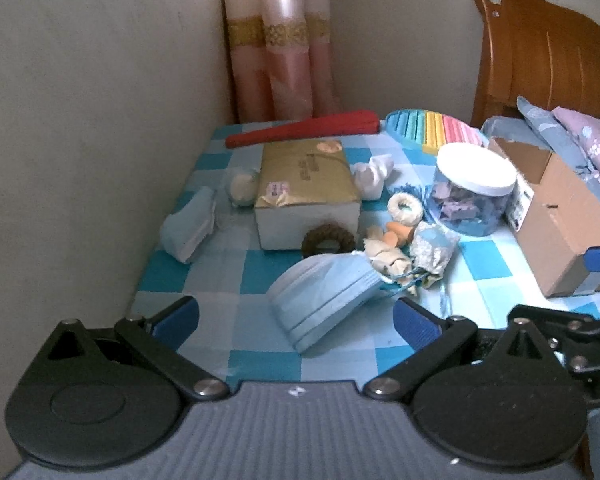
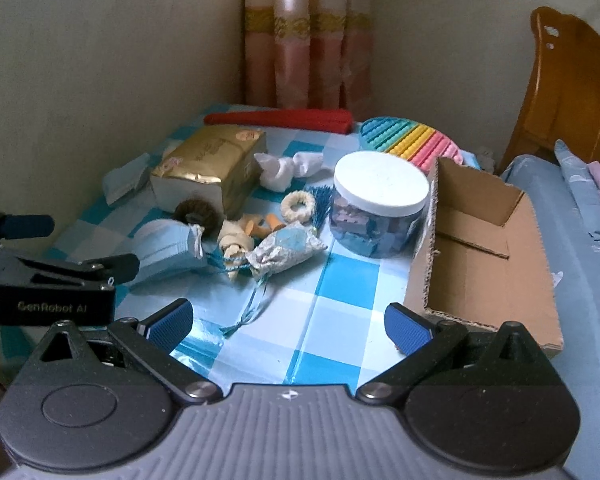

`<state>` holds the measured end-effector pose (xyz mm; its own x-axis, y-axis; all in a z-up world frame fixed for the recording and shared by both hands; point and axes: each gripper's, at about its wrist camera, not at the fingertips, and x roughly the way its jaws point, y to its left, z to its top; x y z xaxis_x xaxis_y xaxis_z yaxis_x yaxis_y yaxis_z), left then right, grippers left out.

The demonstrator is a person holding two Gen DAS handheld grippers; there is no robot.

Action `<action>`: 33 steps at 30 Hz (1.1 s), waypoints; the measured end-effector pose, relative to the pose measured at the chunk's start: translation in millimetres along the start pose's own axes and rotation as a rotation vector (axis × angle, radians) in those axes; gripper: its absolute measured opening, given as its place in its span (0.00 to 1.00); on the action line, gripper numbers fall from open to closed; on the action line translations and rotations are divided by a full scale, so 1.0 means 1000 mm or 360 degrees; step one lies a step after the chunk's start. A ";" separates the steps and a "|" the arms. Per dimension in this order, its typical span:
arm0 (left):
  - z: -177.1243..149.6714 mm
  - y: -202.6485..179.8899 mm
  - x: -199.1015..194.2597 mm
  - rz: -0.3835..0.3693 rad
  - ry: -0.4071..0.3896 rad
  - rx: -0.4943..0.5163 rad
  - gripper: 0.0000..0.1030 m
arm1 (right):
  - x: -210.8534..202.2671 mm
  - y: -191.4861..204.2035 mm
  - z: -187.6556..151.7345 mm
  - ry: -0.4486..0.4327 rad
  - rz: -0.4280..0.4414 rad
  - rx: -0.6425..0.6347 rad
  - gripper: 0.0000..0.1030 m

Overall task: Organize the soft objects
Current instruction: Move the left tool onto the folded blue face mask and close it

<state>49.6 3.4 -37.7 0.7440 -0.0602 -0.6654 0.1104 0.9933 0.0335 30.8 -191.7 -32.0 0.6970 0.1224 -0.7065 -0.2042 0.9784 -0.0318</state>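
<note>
Soft objects lie scattered on the blue-and-white checked tabletop [image 2: 340, 280], none yet in the open brown cardboard box [image 2: 484, 240] at its right edge.

- Left hand-held gripper [image 1: 296, 320]: fingers spread wide, holding nothing, hovering just short of the folded pale-blue pleated face mask [image 1: 324, 296], which sits nearest it.
- Right hand-held gripper [image 2: 290, 324]: also spread wide and empty, low over bare cloth near the box's front corner.
- Cluster just behind the mask: small patterned drawstring fabric pouch [image 2: 284, 252] with blue cords trailing forward, cream knotted fabric piece [image 2: 232, 244], cream woven ring [image 2: 298, 205], dark brown woven ring [image 2: 194, 212] leaning on the gold-wrapped rectangular pack [image 2: 212, 168].
- Second blue mask [image 1: 188, 228] lies by the wall; crumpled white tissue [image 2: 284, 170] behind the clear round jar with white lid [image 2: 380, 204].

Judgement: the step in hand looks like picking up the near mask. Best to straddle its raised fold, pinch the pleats, and lift straight up, since its far end touches the cream piece and the pouch cords may snag.
</note>
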 end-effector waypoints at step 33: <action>0.009 0.001 0.073 -0.0172 0.0105 -0.0013 0.93 | 0.043 0.001 0.007 0.0141 0.0153 -0.0030 1.00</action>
<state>110.2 -0.9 -79.9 0.6832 -0.1605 -0.7124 0.1819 0.9822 -0.0468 65.1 -183.9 -57.4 0.6102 0.1995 -0.7667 -0.2805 0.9595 0.0264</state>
